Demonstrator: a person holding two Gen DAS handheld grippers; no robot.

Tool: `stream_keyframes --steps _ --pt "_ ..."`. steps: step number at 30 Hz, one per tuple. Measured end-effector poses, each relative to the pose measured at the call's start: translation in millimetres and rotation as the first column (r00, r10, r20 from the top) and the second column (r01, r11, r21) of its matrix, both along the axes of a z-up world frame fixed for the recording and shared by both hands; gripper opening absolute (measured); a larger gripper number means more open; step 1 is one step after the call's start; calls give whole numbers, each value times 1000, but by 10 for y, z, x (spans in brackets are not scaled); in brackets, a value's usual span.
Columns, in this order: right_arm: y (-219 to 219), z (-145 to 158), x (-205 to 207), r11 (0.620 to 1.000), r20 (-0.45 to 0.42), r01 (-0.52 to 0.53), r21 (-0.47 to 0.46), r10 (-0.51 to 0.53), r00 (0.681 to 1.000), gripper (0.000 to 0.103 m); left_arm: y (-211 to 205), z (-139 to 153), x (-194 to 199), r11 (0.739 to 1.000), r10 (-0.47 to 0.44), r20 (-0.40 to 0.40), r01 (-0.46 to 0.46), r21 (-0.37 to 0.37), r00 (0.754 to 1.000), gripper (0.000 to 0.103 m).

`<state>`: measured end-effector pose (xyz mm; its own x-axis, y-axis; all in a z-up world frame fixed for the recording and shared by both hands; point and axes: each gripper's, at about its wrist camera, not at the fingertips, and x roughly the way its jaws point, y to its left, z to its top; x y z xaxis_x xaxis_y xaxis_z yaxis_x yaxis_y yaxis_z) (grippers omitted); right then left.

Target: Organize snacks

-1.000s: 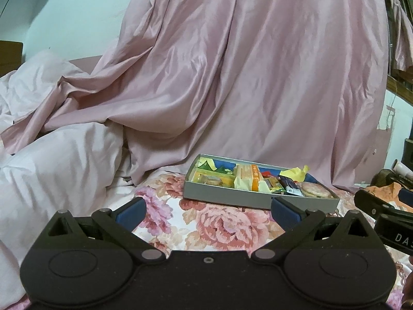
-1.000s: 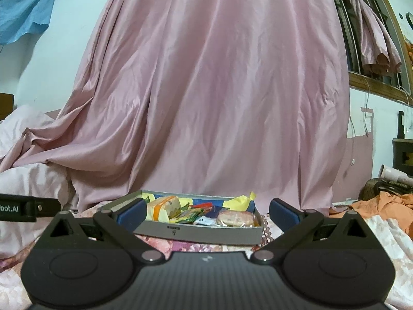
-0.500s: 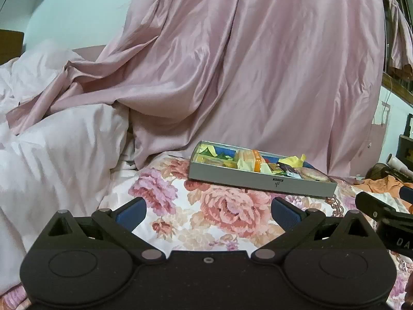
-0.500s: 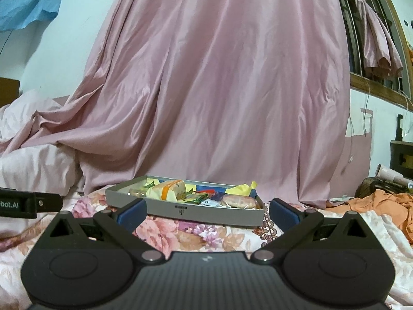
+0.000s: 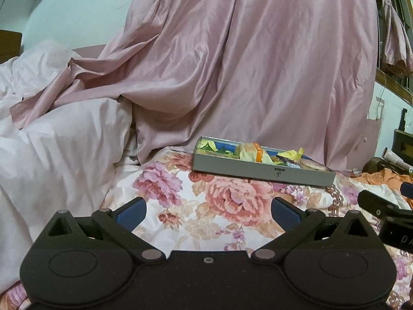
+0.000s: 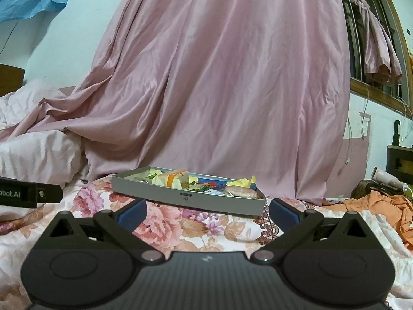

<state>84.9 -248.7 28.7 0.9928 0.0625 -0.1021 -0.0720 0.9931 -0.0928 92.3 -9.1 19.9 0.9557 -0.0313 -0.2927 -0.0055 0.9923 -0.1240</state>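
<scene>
Both grippers are held wide and empty; the snack tray (image 6: 188, 197) is seen ahead on the floral bedspread (image 6: 165, 222), its long axis crosswise, nearer the right gripper (image 6: 207, 213) than the left gripper (image 5: 207, 211).

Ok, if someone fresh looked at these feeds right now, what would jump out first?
Probably the big pink curtain filling the background, draped down onto the bed. Next, the grey tray packed with bright snack wrappers, sitting on the floral bedsheet just ahead of both grippers. The left gripper and right gripper are open and empty.
</scene>
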Motion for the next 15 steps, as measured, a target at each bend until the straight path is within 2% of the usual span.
stream_keyframes --steps 6,15 --pt "23 -39 -83 999 1 -2 32 2 1000 103 41 -104 -44 1000 -12 -15 12 0 1000 102" --pt "103 -136 -173 999 -24 15 28 -14 1000 103 107 -210 -87 1000 -22 -24 22 2 999 102"
